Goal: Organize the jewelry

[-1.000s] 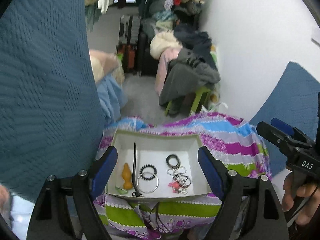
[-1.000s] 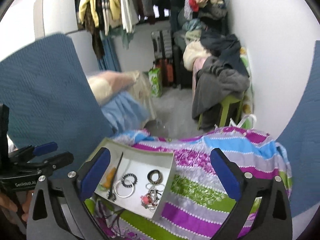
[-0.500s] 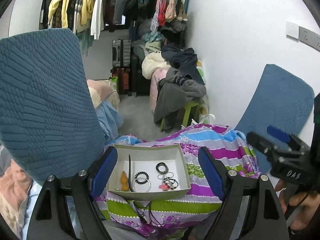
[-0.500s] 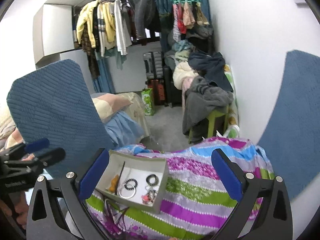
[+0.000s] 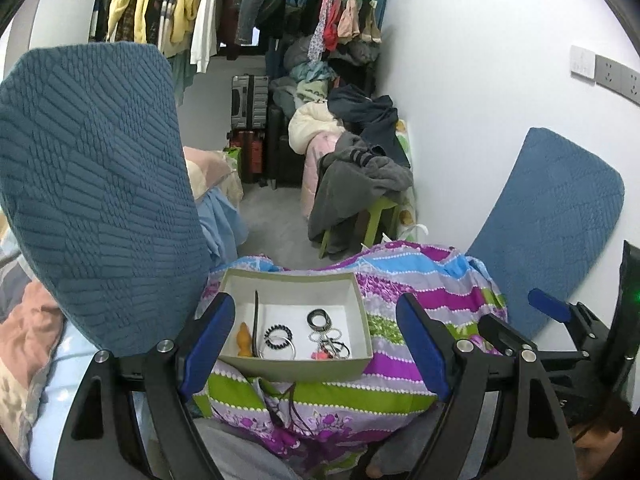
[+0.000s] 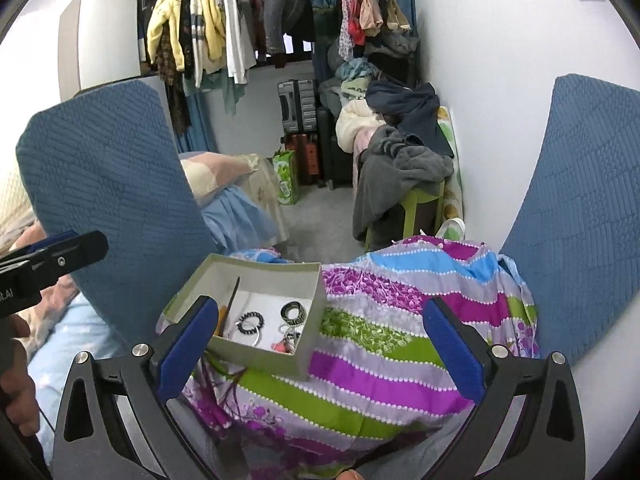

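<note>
An open cardboard box (image 5: 292,364) rests on a bright striped cloth (image 5: 420,300). Inside lie a black bead bracelet (image 5: 277,336), a silver bangle (image 5: 280,352), a dark band (image 5: 319,318), an orange piece (image 5: 243,338), a black stick (image 5: 256,320) and tangled rings (image 5: 332,350). My left gripper (image 5: 316,344) is open and empty, held above and in front of the box. My right gripper (image 6: 320,344) is open and empty, to the right of the box (image 6: 256,354), over the cloth (image 6: 380,352).
Blue quilted cushions stand on the left (image 5: 92,184) and right (image 5: 544,232). Behind lie a grey floor (image 5: 272,220), a green stool piled with clothes (image 5: 360,184), suitcases (image 5: 248,128) and hanging clothes (image 5: 180,12). A white wall (image 5: 480,80) runs along the right.
Both grippers have pulled back and up from the box, so it looks smaller and more of the room shows. Both stay open and empty.
</note>
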